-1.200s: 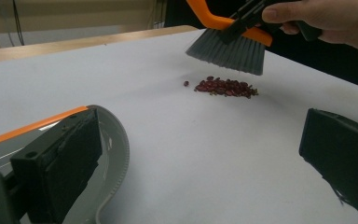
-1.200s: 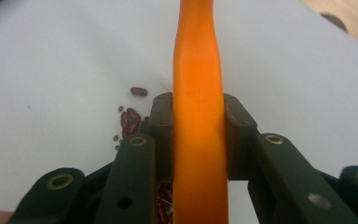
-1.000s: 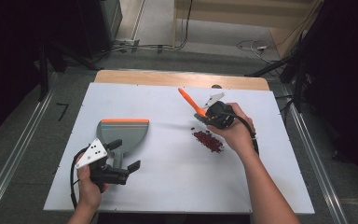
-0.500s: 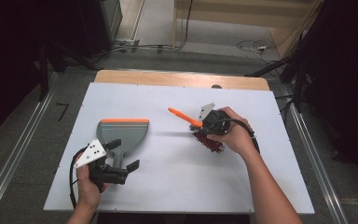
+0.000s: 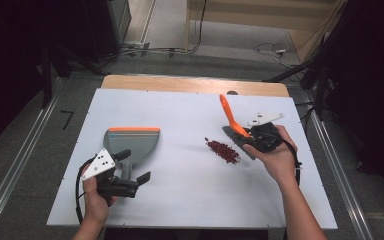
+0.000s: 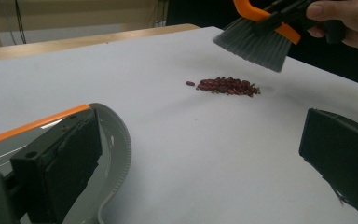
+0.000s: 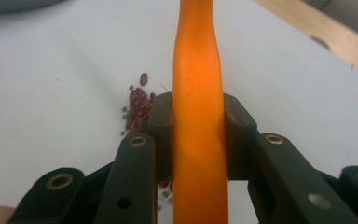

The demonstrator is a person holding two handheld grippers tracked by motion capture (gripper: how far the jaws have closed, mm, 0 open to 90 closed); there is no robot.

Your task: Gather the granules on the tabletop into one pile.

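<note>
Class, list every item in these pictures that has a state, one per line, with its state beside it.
Brush: clamped in the right gripper, bristles raised off the table.
Dustpan: flat on the table, nothing in it.
Red beans: small pile, unswept.
Left gripper: open, its fingers either side of the dustpan handle.

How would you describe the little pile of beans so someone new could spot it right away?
Start at the white table and look right of centre, between the grey dustpan and the orange-handled brush. The beans are a small dark red heap, the only loose scatter there.
</note>
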